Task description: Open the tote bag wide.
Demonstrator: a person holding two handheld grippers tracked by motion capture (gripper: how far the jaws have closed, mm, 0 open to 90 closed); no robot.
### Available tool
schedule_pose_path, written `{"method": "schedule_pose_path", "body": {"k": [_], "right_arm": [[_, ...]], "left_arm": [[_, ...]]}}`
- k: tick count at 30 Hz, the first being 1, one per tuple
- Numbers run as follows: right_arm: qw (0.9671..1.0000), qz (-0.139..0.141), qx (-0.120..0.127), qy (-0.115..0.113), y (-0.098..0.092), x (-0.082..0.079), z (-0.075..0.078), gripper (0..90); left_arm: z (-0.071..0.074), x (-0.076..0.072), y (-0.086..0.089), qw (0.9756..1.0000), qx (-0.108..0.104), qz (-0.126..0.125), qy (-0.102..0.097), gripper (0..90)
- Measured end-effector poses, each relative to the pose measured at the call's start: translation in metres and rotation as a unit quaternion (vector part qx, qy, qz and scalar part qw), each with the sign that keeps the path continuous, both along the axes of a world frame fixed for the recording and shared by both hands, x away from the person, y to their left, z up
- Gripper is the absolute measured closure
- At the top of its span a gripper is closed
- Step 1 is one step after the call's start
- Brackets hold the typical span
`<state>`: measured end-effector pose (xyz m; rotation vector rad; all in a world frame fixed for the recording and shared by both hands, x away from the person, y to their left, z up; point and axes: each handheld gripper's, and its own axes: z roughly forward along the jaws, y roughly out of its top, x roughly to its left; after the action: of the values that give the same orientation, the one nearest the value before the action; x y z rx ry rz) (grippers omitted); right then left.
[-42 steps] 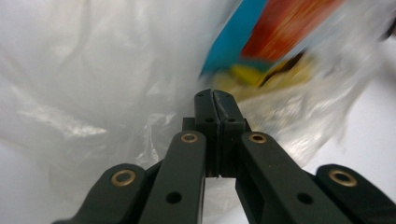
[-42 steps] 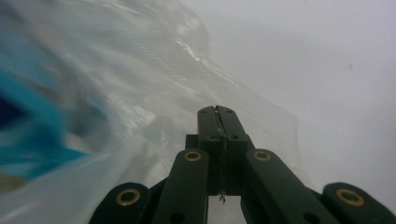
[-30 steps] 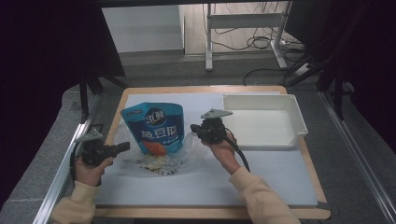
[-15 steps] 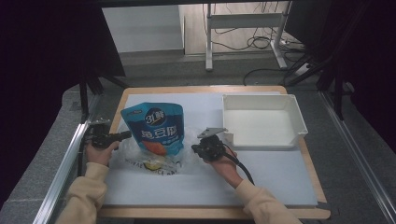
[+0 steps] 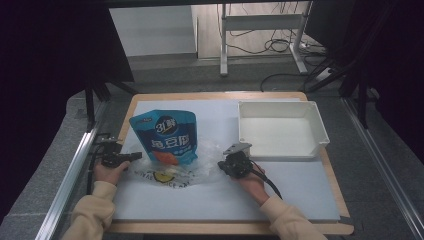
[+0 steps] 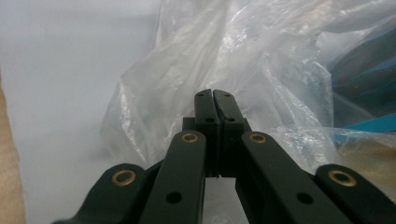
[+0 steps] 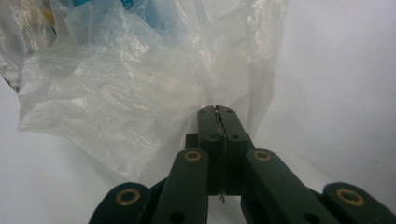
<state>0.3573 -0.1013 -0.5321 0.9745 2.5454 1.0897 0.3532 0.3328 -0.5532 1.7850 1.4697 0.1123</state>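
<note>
Clear plastic bag (image 5: 192, 165) between 2 hand-held grippers

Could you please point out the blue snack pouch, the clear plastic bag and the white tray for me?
blue snack pouch (image 5: 167, 132): high view, middle of its printed front.
clear plastic bag (image 7: 116, 93): right gripper view, crumpled middle of the film.
white tray (image 5: 320, 131): high view, its right wall.

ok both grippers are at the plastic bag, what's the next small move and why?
Probably draw the two grippers apart to open the clear plastic bag. Left gripper and right gripper each look shut on a bag edge, on opposite sides, with the blue pouch half inside.
</note>
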Motion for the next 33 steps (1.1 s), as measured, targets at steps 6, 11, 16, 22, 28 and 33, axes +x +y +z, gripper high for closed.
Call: {"method": "schedule_pose_path", "body": {"k": [6,11,16,22,28,33], "right_arm": [[0.9988,0.012,0.034,-0.032,0.003,-0.004,0.029,88.8],[0.9928,0.051,0.091,-0.058,0.023,-0.015,0.076,88.8],[0.9890,0.095,0.105,-0.043,0.060,-0.023,0.079,88.8],[0.9899,0.120,0.075,-0.008,0.104,-0.025,0.045,88.8],[0.9938,0.108,0.025,-0.001,0.128,-0.018,0.009,88.8],[0.9926,0.119,0.016,0.016,0.132,-0.021,-0.003,88.8]], "left_arm": [[0.000,0.001,-0.001,1.0000,-0.002,-0.003,0.000,89.9],[0.000,0.002,-0.002,1.0000,0.001,-0.003,-0.001,89.9],[0.000,0.001,-0.002,1.0000,0.005,-0.005,-0.002,89.8],[0.000,0.001,-0.002,1.0000,0.005,-0.005,-0.002,89.8],[0.000,0.001,-0.002,1.0000,0.006,-0.006,-0.002,89.8],[0.001,0.001,-0.002,1.0000,0.005,-0.007,-0.001,89.8]]}}
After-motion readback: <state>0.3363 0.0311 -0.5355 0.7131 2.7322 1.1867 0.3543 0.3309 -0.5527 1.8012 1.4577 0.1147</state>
